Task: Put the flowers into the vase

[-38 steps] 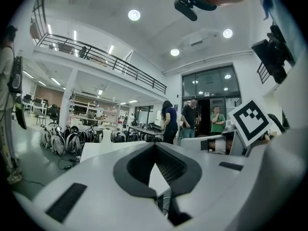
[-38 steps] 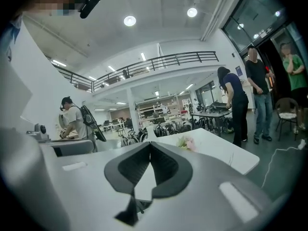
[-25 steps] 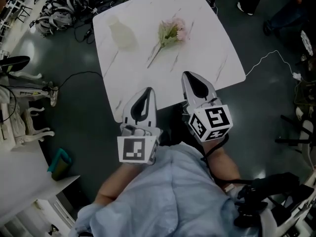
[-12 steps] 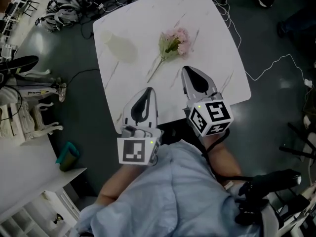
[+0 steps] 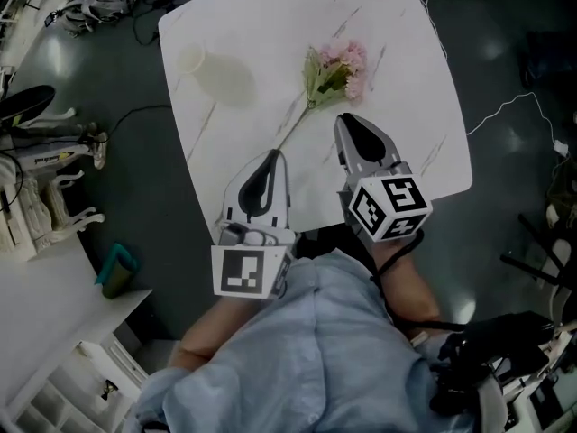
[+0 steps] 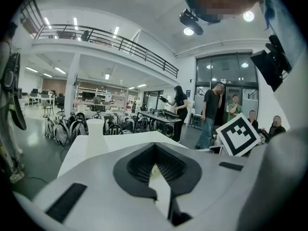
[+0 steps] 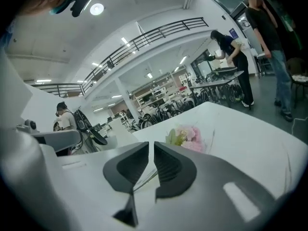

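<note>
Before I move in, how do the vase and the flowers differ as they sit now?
The vase stands upright; the flowers lie flat. The vase is plain cream-white; the flowers are pink with green leaves. The vase is near the left edge of the table in the head view; the flowers lie nearer the middle, stem toward the person. Both rest on that white table.

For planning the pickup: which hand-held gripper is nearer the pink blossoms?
The right hand-held gripper: pink blossoms lie just ahead; the left hand-held gripper is by the stem end.
</note>
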`<control>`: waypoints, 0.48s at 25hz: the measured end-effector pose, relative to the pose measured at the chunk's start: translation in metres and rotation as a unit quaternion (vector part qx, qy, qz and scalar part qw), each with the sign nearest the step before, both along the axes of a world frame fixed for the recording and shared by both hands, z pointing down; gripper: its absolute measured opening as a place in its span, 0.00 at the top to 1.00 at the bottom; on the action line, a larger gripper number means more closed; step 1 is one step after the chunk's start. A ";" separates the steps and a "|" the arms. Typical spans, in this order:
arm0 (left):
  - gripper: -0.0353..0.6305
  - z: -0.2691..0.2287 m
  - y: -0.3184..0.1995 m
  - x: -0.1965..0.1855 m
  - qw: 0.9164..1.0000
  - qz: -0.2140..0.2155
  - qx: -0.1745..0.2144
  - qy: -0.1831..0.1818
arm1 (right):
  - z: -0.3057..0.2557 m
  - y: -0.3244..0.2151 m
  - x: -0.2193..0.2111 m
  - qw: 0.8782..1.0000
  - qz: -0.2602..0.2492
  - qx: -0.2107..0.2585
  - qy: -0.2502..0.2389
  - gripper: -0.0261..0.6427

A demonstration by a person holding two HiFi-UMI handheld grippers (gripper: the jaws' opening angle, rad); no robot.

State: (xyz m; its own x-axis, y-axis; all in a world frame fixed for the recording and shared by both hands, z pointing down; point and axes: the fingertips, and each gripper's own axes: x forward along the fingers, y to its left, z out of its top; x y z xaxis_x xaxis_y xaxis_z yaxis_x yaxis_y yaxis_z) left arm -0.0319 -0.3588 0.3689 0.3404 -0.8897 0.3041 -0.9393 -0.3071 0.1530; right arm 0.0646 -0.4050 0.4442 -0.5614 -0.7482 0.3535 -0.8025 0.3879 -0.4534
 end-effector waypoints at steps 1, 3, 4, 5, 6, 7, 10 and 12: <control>0.94 0.003 -0.004 -0.004 1.000 0.001 -0.004 0.010 | 0.007 -0.002 -0.005 1.000 -0.001 -0.011 -0.006 0.93; 0.94 0.011 -0.011 -0.011 1.000 0.007 -0.012 0.027 | 0.021 -0.008 -0.016 0.999 -0.002 -0.036 -0.020 0.88; 0.94 0.016 -0.013 -0.014 0.999 0.011 -0.018 0.035 | 0.029 -0.010 -0.021 0.998 -0.001 -0.049 -0.023 0.82; 0.94 0.022 -0.015 -0.017 0.999 0.016 -0.028 0.042 | 0.038 -0.012 -0.025 0.998 0.000 -0.064 -0.023 0.79; 0.94 0.028 -0.015 -0.020 0.998 0.019 -0.041 0.048 | 0.047 -0.014 -0.029 0.997 0.002 -0.078 -0.020 0.77; 0.94 0.034 -0.016 -0.023 0.997 0.022 -0.051 0.053 | 0.056 -0.016 -0.032 0.996 0.005 -0.093 -0.015 0.74; 0.94 0.048 -0.022 -0.033 0.995 0.025 -0.071 0.064 | 0.083 -0.024 -0.040 0.989 0.020 -0.144 -0.018 0.67; 0.94 0.055 -0.025 -0.041 0.994 0.023 -0.083 0.071 | 0.098 -0.028 -0.044 0.982 0.036 -0.184 -0.036 0.62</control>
State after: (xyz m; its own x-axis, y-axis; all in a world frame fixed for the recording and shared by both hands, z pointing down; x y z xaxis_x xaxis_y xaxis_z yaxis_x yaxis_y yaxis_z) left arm -0.0729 -0.3835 0.4241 0.4295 -0.8137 0.3917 -0.8903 -0.3087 0.3348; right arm 0.0205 -0.4332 0.5423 -0.5457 -0.6156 0.5685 -0.7823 0.1311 -0.6090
